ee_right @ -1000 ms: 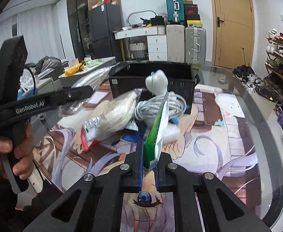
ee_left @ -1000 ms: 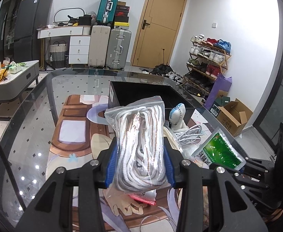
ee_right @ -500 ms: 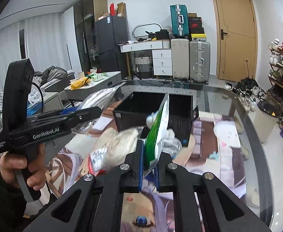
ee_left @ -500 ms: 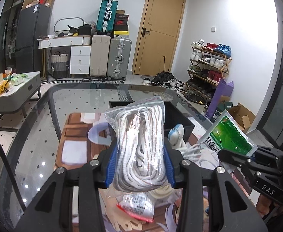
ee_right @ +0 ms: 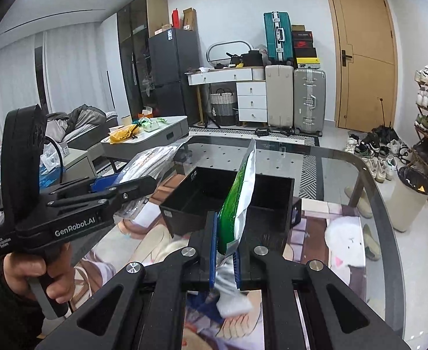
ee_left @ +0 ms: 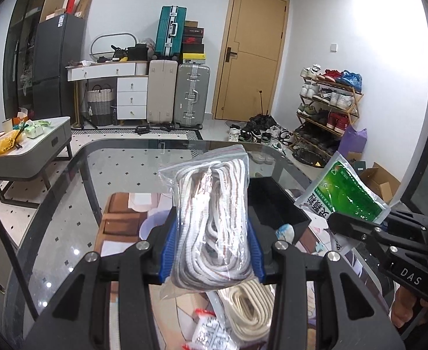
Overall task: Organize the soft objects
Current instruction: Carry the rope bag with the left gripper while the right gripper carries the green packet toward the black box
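My left gripper (ee_left: 212, 250) is shut on a clear zip bag of white rope (ee_left: 214, 218) and holds it high above the glass table. My right gripper (ee_right: 225, 250) is shut on a green and silver pouch (ee_right: 240, 192), held upright above the near wall of the black open box (ee_right: 184, 204). In the left wrist view the pouch (ee_left: 345, 192) and right gripper (ee_left: 360, 230) are at the right, beside the box (ee_left: 275, 204). The left gripper (ee_right: 132, 186) with its bag (ee_right: 146, 163) shows at the left of the right wrist view.
A cream rope coil (ee_left: 252, 309), a red and white packet (ee_left: 211, 332) and a small white and blue plush (ee_left: 285, 230) lie on the table's printed mat. A white plush (ee_right: 346, 245) lies right of the box. The glass table edge (ee_right: 389, 233) curves at right.
Both grippers rose and moved forward with their loads. The pouch now hangs over the box's near wall. The items on the mat dropped low in both views.
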### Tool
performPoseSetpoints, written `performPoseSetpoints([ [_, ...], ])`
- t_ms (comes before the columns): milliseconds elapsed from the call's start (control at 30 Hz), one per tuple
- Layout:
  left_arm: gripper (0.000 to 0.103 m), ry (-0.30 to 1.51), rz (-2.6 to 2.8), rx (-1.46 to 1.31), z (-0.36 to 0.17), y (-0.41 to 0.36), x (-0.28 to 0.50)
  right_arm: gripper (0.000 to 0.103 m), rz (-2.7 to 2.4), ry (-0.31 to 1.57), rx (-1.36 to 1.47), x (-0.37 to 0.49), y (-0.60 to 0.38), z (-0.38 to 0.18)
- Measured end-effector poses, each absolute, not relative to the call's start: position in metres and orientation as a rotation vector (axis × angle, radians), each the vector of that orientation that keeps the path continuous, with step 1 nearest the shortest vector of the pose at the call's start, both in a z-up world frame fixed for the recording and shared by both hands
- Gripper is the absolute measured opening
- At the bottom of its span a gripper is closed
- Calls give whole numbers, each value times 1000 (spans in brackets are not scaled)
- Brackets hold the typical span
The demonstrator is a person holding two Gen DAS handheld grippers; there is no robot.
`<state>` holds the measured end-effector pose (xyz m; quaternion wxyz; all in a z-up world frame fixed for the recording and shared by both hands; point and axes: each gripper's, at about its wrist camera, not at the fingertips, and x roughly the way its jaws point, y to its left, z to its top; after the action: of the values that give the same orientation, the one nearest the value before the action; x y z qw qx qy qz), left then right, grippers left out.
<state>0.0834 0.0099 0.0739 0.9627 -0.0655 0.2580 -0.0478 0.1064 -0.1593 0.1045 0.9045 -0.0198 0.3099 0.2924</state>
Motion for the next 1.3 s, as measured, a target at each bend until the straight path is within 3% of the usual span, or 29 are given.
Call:
performPoseSetpoints([
  [1300, 41, 674, -130, -52, 33, -14, 169, 9, 646, 828, -170, 223, -137, 39],
])
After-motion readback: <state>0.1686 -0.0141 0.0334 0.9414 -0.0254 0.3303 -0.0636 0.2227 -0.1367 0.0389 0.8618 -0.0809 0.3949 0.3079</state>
